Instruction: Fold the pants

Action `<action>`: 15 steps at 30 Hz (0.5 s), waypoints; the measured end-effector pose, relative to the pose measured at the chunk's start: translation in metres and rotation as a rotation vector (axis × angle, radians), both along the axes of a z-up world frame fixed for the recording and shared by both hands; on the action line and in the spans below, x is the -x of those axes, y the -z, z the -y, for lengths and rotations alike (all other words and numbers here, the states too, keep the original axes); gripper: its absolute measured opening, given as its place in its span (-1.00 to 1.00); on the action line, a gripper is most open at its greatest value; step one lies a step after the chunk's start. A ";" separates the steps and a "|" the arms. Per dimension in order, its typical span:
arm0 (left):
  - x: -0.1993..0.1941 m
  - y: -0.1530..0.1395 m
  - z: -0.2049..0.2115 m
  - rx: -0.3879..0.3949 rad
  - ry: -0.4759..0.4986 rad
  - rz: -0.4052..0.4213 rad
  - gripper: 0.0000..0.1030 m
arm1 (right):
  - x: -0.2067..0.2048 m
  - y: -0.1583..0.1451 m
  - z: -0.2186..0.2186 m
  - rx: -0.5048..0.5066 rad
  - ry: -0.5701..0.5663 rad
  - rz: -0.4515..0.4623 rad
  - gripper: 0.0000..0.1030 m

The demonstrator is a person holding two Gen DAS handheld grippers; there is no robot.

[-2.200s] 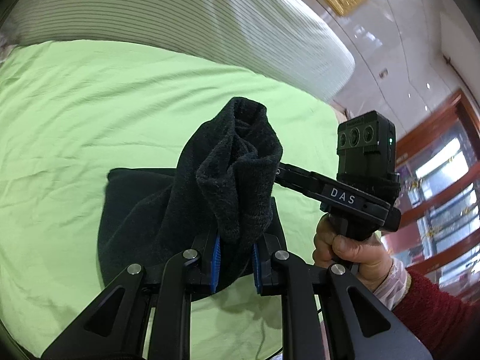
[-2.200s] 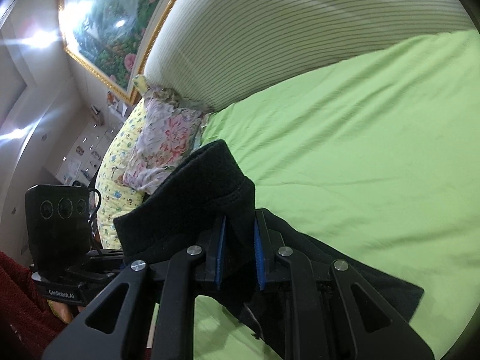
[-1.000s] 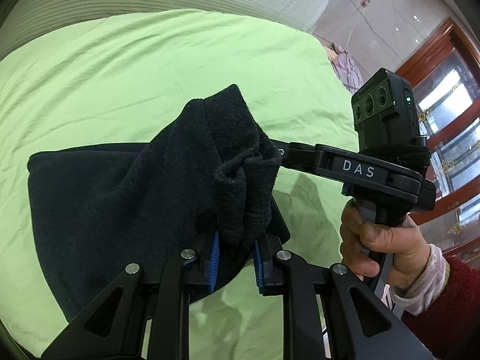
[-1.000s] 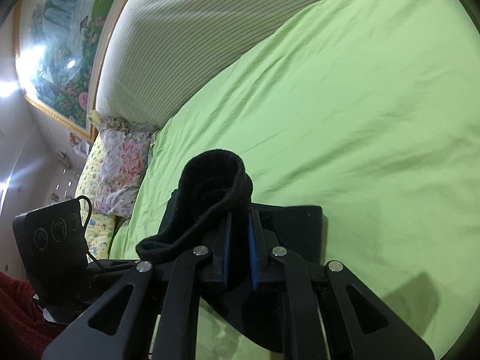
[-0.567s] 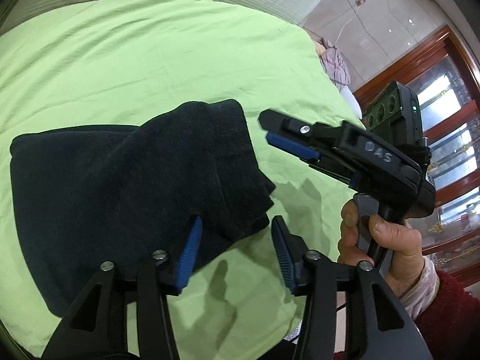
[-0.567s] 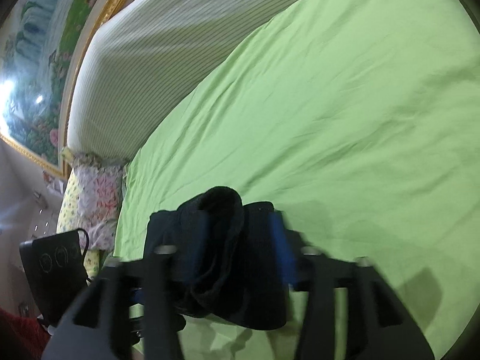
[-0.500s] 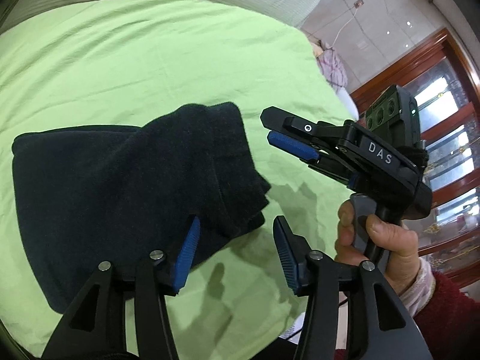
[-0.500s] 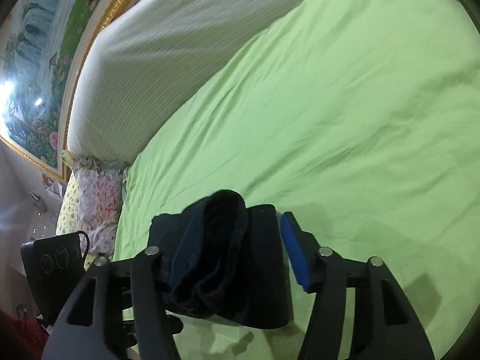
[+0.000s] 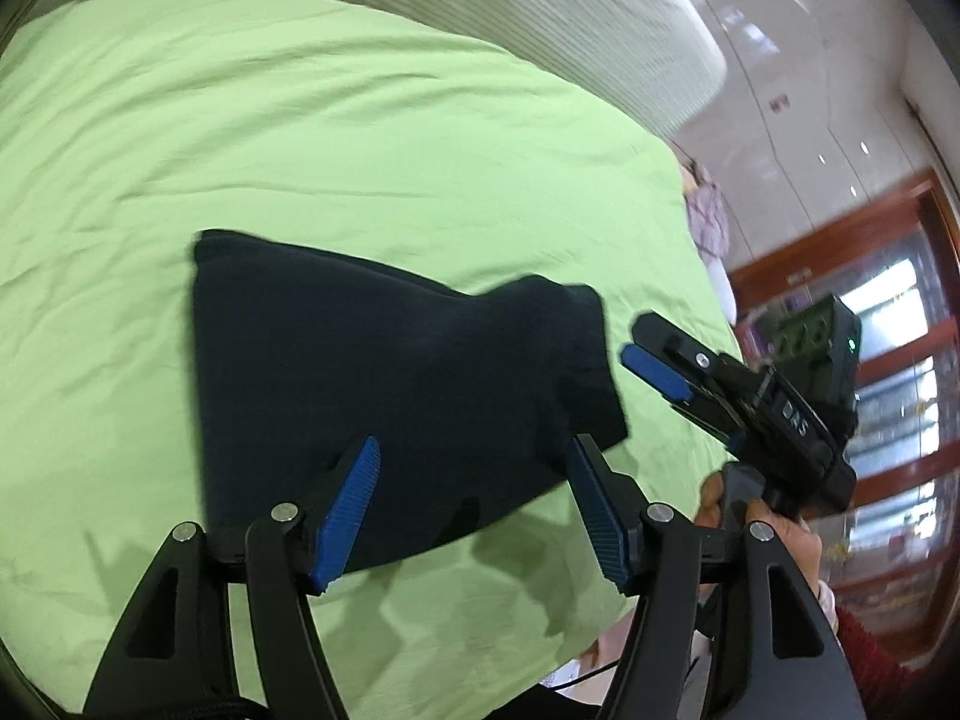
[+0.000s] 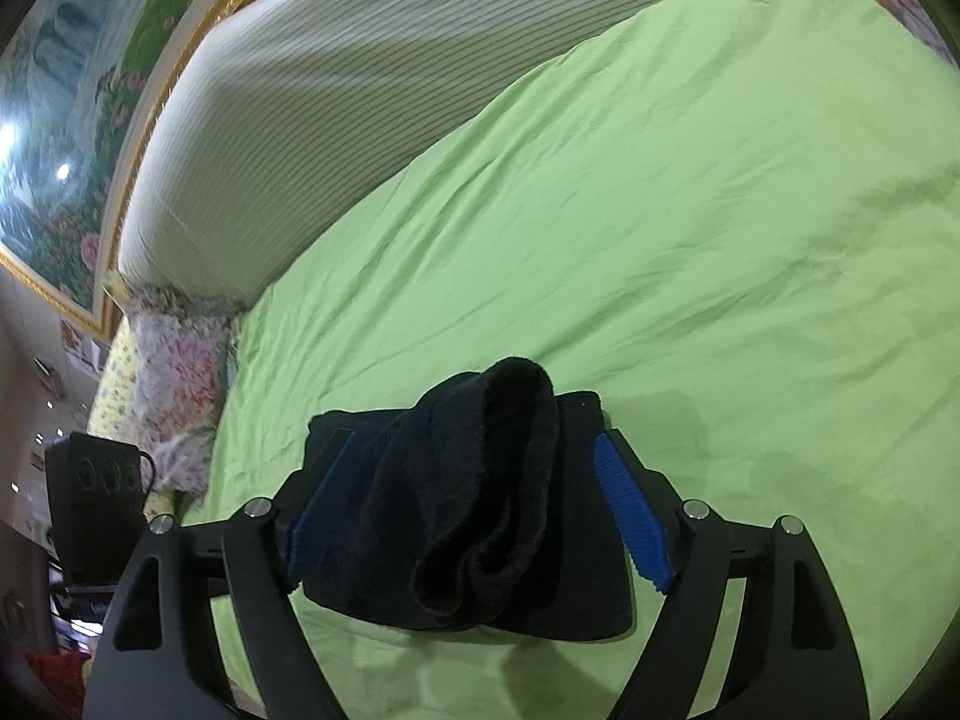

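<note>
A light-green sheet (image 10: 690, 228) covers the bed before me, wrinkled. At ten o'clock lies a long striped bolster (image 10: 372, 66), and beyond it hangs a gilt-framed painting (image 10: 66, 138). At nine o'clock sits a floral pillow (image 10: 180, 378). Through my left view, wood-framed windows (image 9: 900, 360) stand at three o'clock.

Black tongs (image 9: 474, 510), ribbed blue pads (image 9: 348, 507), silver screws, red knit sleeve (image 9: 870, 660), possibly white cuff
</note>
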State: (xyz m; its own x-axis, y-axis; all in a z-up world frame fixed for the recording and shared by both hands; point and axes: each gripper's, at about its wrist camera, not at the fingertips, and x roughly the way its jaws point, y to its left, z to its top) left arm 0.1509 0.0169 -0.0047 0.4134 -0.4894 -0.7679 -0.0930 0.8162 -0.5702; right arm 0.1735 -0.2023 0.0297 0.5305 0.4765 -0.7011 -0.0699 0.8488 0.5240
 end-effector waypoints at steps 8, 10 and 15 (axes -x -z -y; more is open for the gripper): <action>0.003 0.014 -0.042 0.006 -0.141 -0.044 0.39 | -0.007 0.004 -0.018 0.114 0.011 -0.042 0.56; 0.004 0.020 -0.052 0.008 -0.159 -0.057 0.41 | -0.007 0.008 -0.019 0.114 0.015 -0.056 0.56; -0.003 0.034 -0.061 0.006 -0.194 -0.095 0.41 | -0.008 0.018 -0.022 0.093 0.008 -0.089 0.56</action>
